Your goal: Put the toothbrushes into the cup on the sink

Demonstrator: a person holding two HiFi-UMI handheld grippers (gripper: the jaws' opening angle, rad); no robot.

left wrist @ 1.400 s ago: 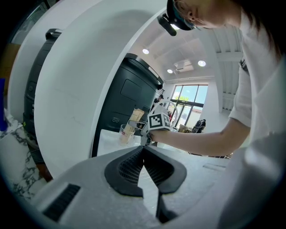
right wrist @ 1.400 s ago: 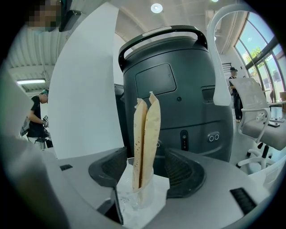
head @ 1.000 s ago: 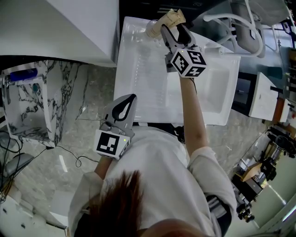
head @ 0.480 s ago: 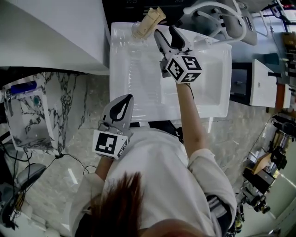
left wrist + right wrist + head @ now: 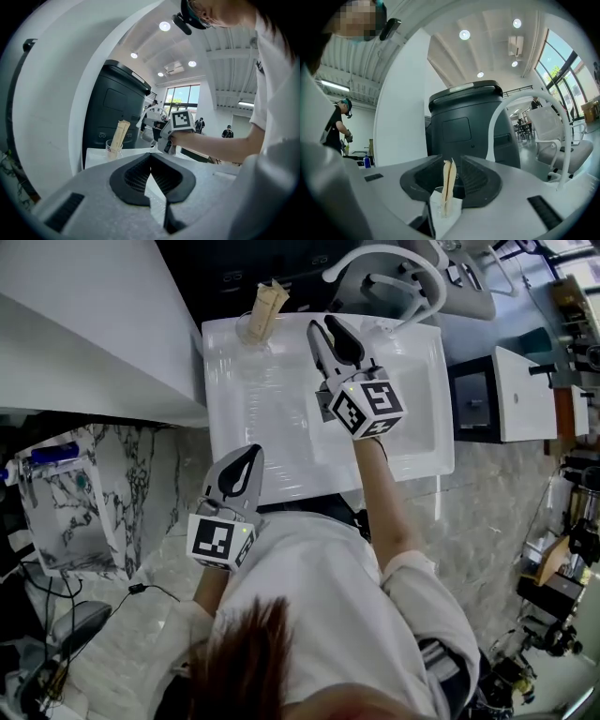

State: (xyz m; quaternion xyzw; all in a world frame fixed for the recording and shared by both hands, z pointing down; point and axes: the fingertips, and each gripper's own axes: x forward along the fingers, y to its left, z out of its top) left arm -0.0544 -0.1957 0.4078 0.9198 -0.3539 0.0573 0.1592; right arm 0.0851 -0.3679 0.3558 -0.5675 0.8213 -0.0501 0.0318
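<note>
Pulled clear of the cup (image 5: 255, 326) with toothbrushes (image 5: 266, 304) standing inside, right gripper (image 5: 325, 326) closing empty, left gripper (image 5: 251, 454) shut, empty, well back from the cup; task seemingly complete.

A white sink (image 5: 272, 418) carries a cup (image 5: 251, 332) of toothbrushes (image 5: 267, 304) at its corner.

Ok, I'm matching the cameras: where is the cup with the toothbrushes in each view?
Head view: cup at the sink's far left corner, top centre.
Left gripper view: left of centre, on the sink.
Right gripper view: low centre.
Shared landmark: the dark grey unit behind it.
</note>
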